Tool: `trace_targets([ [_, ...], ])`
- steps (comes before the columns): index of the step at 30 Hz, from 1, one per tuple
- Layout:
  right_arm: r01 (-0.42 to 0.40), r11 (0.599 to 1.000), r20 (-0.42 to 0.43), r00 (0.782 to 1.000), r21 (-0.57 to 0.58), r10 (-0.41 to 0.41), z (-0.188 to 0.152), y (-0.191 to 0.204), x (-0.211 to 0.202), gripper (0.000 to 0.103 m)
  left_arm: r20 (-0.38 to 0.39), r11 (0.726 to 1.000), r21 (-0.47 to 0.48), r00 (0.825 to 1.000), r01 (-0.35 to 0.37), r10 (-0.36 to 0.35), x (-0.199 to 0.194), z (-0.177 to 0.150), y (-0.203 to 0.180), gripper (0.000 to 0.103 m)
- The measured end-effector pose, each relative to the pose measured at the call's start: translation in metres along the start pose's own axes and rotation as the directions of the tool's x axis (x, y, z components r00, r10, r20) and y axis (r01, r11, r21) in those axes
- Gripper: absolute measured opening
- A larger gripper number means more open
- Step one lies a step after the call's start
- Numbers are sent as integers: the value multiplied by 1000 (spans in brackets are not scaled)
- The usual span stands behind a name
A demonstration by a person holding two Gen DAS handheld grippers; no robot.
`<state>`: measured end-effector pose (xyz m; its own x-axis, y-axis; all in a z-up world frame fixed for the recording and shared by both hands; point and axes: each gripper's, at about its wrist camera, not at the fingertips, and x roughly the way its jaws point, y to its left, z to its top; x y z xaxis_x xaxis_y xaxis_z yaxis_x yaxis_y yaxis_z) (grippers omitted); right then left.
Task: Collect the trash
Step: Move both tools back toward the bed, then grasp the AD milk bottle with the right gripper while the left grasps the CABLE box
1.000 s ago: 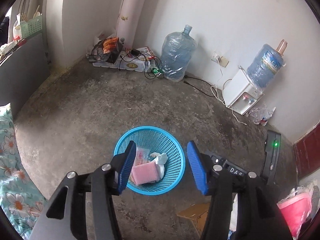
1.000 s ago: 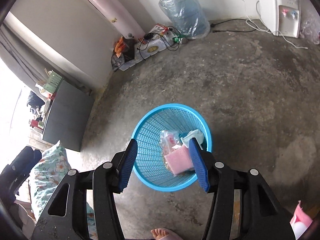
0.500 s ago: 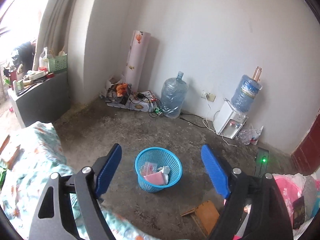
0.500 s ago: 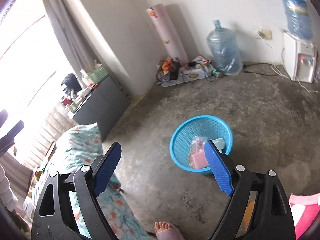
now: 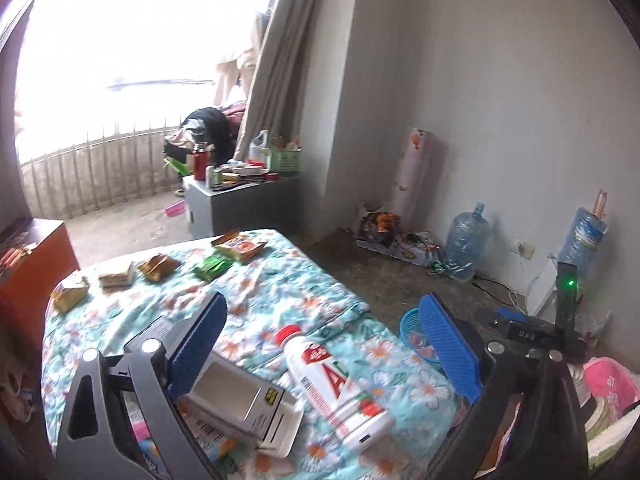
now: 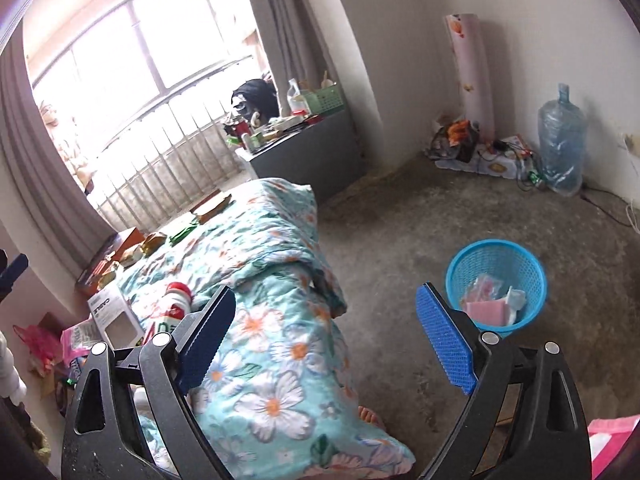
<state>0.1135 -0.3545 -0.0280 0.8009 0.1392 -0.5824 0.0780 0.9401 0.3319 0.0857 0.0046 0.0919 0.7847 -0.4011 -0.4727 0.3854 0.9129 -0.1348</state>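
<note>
In the left wrist view the left gripper (image 5: 320, 346), jaws just spread and empty, could roll the bottle (image 5: 335, 385) off the bed (image 5: 280, 280); in the right wrist view the right gripper (image 6: 326, 338), likewise just spread and empty, could tip the basket (image 6: 496, 280) at two o'clock.

Left gripper (image 5: 324, 354) jaws wide, just opened, nothing between them, over floral bedspread (image 5: 280, 292), white bottle (image 5: 336, 384) lying near, white box (image 5: 244, 404) at left, snack packets (image 5: 156, 268) far, blue basket (image 5: 414, 330) right.
</note>
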Motion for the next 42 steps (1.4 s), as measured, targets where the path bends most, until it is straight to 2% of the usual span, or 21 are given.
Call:
trace_targets([
  [4, -50, 998, -18, 999, -44, 49, -3, 26, -6, 88, -14, 989, -116, 996, -93, 92, -33, -27, 35, 95],
  [9, -127, 987, -56, 991, -96, 122, -10, 62, -9, 88, -43, 949, -243, 979, -201, 197, -57, -53, 67, 95],
  [13, -197, 971, -112, 977, -134, 182, -9, 89, 0, 88, -44, 920, -292, 965, -260, 259, -72, -69, 89, 95],
  [16, -227, 963, -145, 968, -145, 207, -11, 108, 7, 88, -54, 908, -312, 960, -279, 276, -76, -75, 99, 95],
  [22, -293, 952, -242, 934, -93, 263, -13, 129, 33, 88, -69, 914, -322, 969, -246, 236, -66, -84, 103, 95],
  [28, -310, 950, -323, 904, -44, 280, -18, 140, 57, 88, -84, 942, -274, 981, -194, 177, -38, -86, 92, 95],
  [32, -314, 949, -361, 889, -35, 281, -21, 144, 69, 88, -98, 948, -282, 987, -151, 128, -17, -85, 91, 95],
  [38, -327, 945, -413, 860, 8, 301, -23, 146, 92, 88, -148, 936, -337, 988, -101, 53, 21, -84, 99, 94],
  [42, -331, 944, -442, 846, 8, 300, -26, 151, 105, 84, -217, 916, -385, 976, -112, 28, 52, -84, 108, 85],
])
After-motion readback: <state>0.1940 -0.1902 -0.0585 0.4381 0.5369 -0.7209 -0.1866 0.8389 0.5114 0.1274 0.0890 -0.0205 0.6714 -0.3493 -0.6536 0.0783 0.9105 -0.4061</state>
